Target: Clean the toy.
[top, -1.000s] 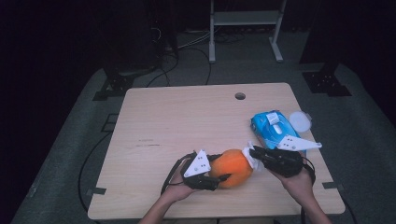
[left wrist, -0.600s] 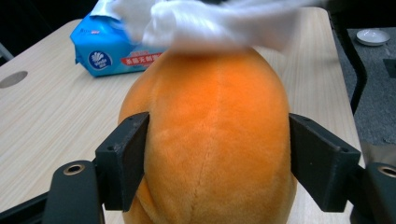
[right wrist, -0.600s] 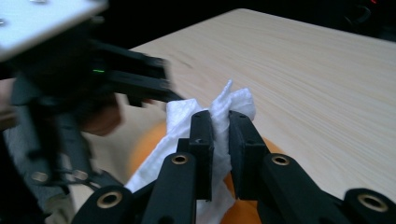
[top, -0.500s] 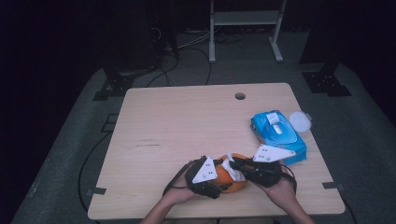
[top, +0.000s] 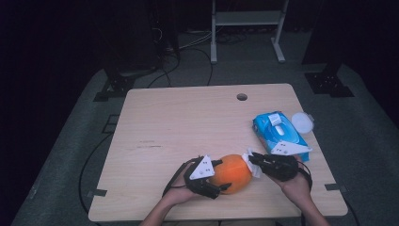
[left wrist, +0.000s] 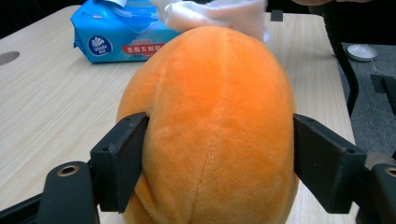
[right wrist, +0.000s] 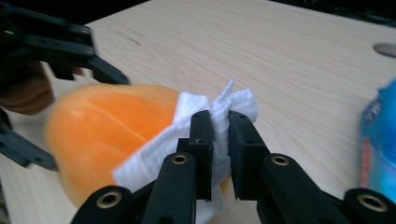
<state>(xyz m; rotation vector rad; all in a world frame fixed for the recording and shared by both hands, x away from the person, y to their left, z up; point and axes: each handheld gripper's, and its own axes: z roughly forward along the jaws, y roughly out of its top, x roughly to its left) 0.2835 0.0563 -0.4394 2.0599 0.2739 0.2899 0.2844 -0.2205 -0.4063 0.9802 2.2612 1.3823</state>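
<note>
A: Right, high view first. What's on the table?

B: Orange plush near the front edge, lying between both tools. Left gripper clamps its near-left end. Right gripper meets its other end with a white wipe. Blue wipe pack sits just beyond the right hand, white lid beside it.

A: Left gripper view?

B: Jaws set wide, pressed on both flanks of the plush. Fabric dents a little at the left jaw. Soft, light, fuzzy, I'd judge; not slippery. Wipe shows over the top, pack behind.

A: Best hold?

B: Across the broad middle, as now; a squeeze near the tip would likely slide off.

A: Right gripper view?

B: Jaws nearly closed, pinching a fold of wipe. It's thin and limp, draped on the plush. Left gripper shows beyond.
</note>
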